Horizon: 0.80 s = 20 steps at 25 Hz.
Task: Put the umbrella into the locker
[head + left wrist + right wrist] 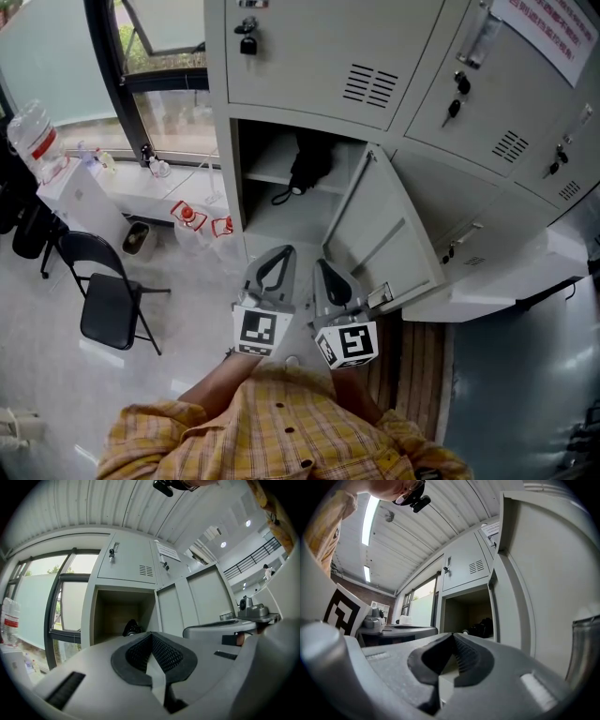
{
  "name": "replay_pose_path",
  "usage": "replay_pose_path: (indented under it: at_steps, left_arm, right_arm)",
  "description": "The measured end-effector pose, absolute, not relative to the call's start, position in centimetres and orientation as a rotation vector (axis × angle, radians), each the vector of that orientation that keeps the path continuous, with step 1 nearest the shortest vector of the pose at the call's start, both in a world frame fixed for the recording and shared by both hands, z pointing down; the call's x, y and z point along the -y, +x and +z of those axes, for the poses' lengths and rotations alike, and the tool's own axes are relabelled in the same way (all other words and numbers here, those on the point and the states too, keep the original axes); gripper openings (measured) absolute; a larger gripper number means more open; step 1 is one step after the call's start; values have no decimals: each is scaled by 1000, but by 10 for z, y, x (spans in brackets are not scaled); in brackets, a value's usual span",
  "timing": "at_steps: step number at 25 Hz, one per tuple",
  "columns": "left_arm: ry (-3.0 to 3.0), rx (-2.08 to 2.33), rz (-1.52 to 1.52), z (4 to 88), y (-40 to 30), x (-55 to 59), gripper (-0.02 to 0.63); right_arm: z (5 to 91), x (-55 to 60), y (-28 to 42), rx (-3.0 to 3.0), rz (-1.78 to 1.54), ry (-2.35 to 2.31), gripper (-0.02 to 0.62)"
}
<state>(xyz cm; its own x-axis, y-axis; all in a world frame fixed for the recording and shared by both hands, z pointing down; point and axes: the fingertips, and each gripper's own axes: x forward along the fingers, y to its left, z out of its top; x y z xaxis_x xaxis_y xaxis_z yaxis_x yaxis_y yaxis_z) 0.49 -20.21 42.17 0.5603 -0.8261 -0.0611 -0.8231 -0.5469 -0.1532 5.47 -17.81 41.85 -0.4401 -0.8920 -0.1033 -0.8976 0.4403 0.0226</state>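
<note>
Head view, looking down: my left gripper (277,255) and right gripper (324,268) sit side by side in front of the locker (309,66), both with jaws pressed together and nothing between them. The umbrella (309,169), black and folded, rests on the shelf inside the open compartment, its strap looping down at the front. The door (380,239) stands open on my right. Pale glossy floor (56,375) below, a black folding chair (111,305) off to the left, near a window (159,84) and a big water bottle (33,136).
</note>
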Motion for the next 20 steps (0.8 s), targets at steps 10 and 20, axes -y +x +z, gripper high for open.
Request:
replay_pose_path:
  at_steps: [10, 20]
  left_arm:
    - [-2649, -1377, -19, 443, 0, 191, 5]
    - [-2663, -1345, -51, 469, -1, 180, 5]
  right_arm:
    - [432, 172, 57, -2604, 155, -1613, -3]
    - [474, 170, 55, -2656, 120, -1616, -3]
